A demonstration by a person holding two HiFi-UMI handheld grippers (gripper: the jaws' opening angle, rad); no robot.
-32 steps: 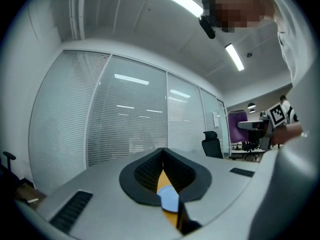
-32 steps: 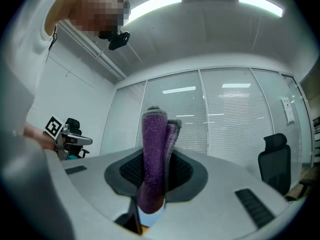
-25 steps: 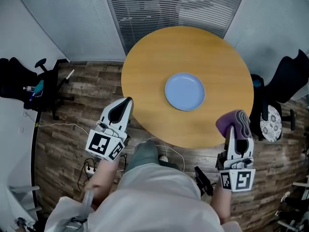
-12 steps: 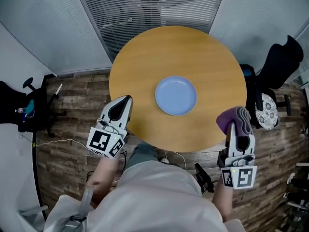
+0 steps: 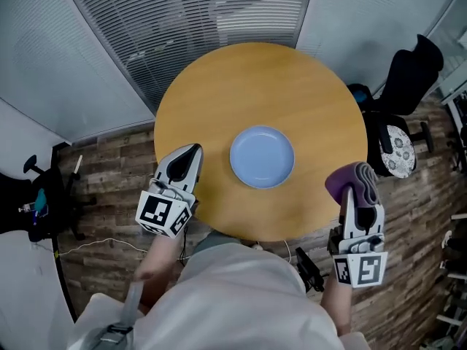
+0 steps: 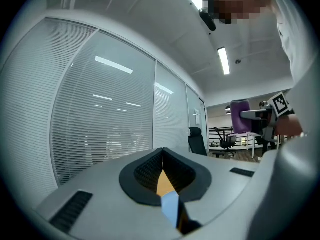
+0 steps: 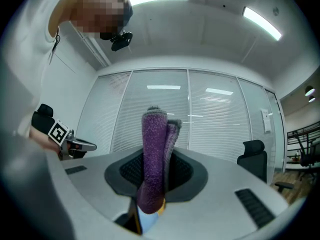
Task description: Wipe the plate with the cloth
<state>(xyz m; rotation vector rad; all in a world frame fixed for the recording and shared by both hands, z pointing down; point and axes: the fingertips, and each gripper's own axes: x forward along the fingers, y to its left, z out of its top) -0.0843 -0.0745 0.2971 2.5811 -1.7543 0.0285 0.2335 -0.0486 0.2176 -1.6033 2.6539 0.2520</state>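
A light blue plate lies near the middle of the round wooden table. My left gripper is shut and empty, its tip over the table's left edge, left of the plate. In the left gripper view its jaws meet, and a sliver of table and of the plate shows between them. My right gripper is shut on a folded purple cloth at the table's right front edge. In the right gripper view the cloth stands upright between the jaws.
Window blinds run behind the table. A black office chair and a patterned stool stand at the right. More dark equipment sits on the wooden floor at the left. The person's white-sleeved arms fill the bottom.
The left gripper has moved from beside the table to over its left edge, toward the plate. The right gripper, still holding the cloth, has shifted slightly. The head view has swung left.
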